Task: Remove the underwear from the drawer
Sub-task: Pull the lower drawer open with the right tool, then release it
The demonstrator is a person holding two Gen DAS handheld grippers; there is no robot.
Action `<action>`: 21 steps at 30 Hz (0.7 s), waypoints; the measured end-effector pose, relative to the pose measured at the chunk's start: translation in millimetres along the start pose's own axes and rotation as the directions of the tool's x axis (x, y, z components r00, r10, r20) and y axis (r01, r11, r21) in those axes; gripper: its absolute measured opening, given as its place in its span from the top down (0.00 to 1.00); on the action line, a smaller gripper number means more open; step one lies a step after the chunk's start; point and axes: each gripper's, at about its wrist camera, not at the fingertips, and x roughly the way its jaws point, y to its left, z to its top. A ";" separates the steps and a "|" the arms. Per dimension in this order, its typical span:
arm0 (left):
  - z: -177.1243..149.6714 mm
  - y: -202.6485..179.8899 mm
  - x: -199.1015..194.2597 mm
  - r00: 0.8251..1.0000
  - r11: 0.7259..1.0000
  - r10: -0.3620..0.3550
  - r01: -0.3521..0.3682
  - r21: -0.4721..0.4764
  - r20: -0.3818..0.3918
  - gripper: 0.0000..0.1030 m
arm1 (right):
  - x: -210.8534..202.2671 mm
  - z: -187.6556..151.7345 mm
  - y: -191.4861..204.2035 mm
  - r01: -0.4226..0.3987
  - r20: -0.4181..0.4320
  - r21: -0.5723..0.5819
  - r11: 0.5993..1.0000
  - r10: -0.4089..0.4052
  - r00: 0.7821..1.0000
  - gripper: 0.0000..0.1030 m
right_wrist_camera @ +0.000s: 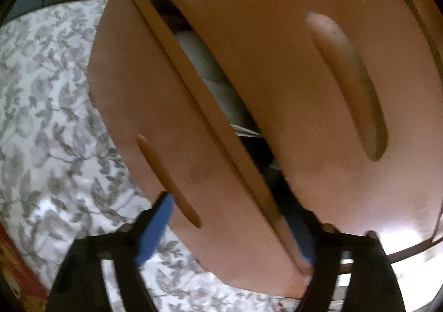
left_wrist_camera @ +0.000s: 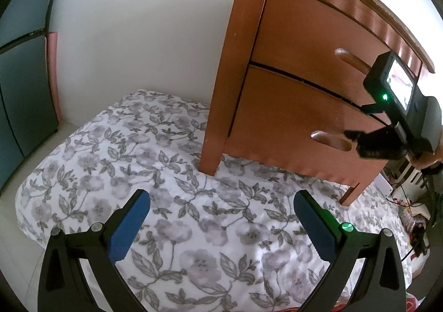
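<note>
Floral-print bed cover (left_wrist_camera: 171, 201) under the wooden nightstand (left_wrist_camera: 299, 84), its legs directly upon the fabric.

The nightstand (left_wrist_camera: 301, 43) is smooth, satin-finished reddish wood, its drawer (right_wrist_camera: 155, 123) front alike. The bedspread (left_wrist_camera: 171, 201) is matt floral cloth. The fingers (left_wrist_camera: 130, 226) carry matt blue pads on black plastic.

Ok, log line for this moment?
right tool: shut on lower drawer | lower drawer: ajar | left tool: open, over bedspread
</note>
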 end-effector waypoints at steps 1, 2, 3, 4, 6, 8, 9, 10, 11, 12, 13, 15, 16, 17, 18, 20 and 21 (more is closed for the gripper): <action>0.1 0.1 0.2 1.000 1.000 0.000 0.000 -0.002 -0.002 0.00 | -0.9 1.0 -2.8 -0.010 -0.001 0.007 1.000 0.010 1.000 0.36; 0.2 0.0 0.5 1.000 1.000 -0.001 0.001 -0.002 -0.003 0.00 | -2.8 1.4 -6.4 -0.021 0.000 0.011 1.000 0.021 1.000 0.37; 0.3 0.5 0.6 1.000 1.000 -0.001 0.001 -0.003 -0.005 0.00 | -3.0 1.6 -7.3 -0.024 0.000 0.008 1.000 0.024 1.000 0.37; 0.3 0.1 0.7 1.000 1.000 -0.001 0.001 -0.002 -0.005 0.00 | -2.7 2.0 -7.7 -0.024 -0.002 0.001 1.000 0.024 1.000 0.38; 0.4 0.8 0.8 1.000 1.000 -0.001 0.001 -0.003 -0.006 0.00 | -2.5 3.3 -8.4 -0.034 -0.004 -0.011 0.999 0.034 0.999 0.38; 0.0 1.1 1.0 1.000 1.000 -0.001 0.001 -0.005 -0.009 0.00 | -1.8 6.0 -13.3 -0.069 -0.016 -0.019 0.997 0.068 0.998 0.37; -0.1 1.8 1.3 1.000 1.000 -0.001 0.001 -0.005 -0.013 0.00 | -0.4 7.4 -15.0 -0.086 -0.024 -0.023 0.996 0.086 0.996 0.38; -0.4 2.0 1.8 1.000 1.000 -0.002 0.002 -0.004 -0.017 0.00 | 1.9 9.2 -17.0 -0.105 -0.036 -0.027 0.994 0.104 0.994 0.38; -0.7 1.9 2.2 1.000 1.000 -0.003 0.003 -0.002 -0.021 0.00 | 3.7 11.1 -18.3 -0.122 -0.050 -0.033 0.992 0.120 0.992 0.38; -0.9 2.2 2.2 1.000 1.000 -0.003 0.003 -0.001 -0.021 0.00 | 9.9 11.6 -12.6 -0.131 -0.055 -0.038 0.991 0.129 0.990 0.37; -0.7 2.4 1.9 1.000 1.000 -0.003 0.003 -0.002 -0.021 0.00 | 11.9 12.7 -11.1 -0.139 -0.060 -0.046 0.989 0.136 0.989 0.37; -0.8 2.4 1.8 1.000 1.000 -0.004 0.004 -0.003 -0.020 0.00 | 15.4 11.7 -8.1 -0.142 -0.062 -0.048 0.989 0.139 0.988 0.37; -0.9 2.6 0.8 1.000 1.000 -0.005 0.005 -0.004 -0.019 0.00 | 15.6 10.7 -7.8 -0.144 -0.058 -0.041 0.989 0.142 0.988 0.37; -0.5 2.6 0.0 1.000 1.000 -0.004 0.004 -0.004 -0.019 0.00 | 16.5 9.5 -6.6 -0.146 -0.052 -0.033 0.989 0.145 0.988 0.37; 0.3 3.1 -0.3 1.000 1.000 -0.002 0.002 -0.004 -0.016 0.00 | 15.4 8.4 -5.6 -0.150 -0.049 -0.028 0.988 0.148 0.988 0.37; 1.4 3.0 -1.3 1.000 1.000 0.004 -0.004 -0.006 -0.018 0.00 | 11.4 4.7 -2.3 -0.157 -0.045 -0.034 0.987 0.156 0.987 0.37; 2.5 3.7 -1.8 1.000 1.000 0.006 -0.006 -0.008 -0.022 0.00 | 7.0 1.7 -0.8 -0.162 -0.042 -0.041 0.986 0.161 0.986 0.37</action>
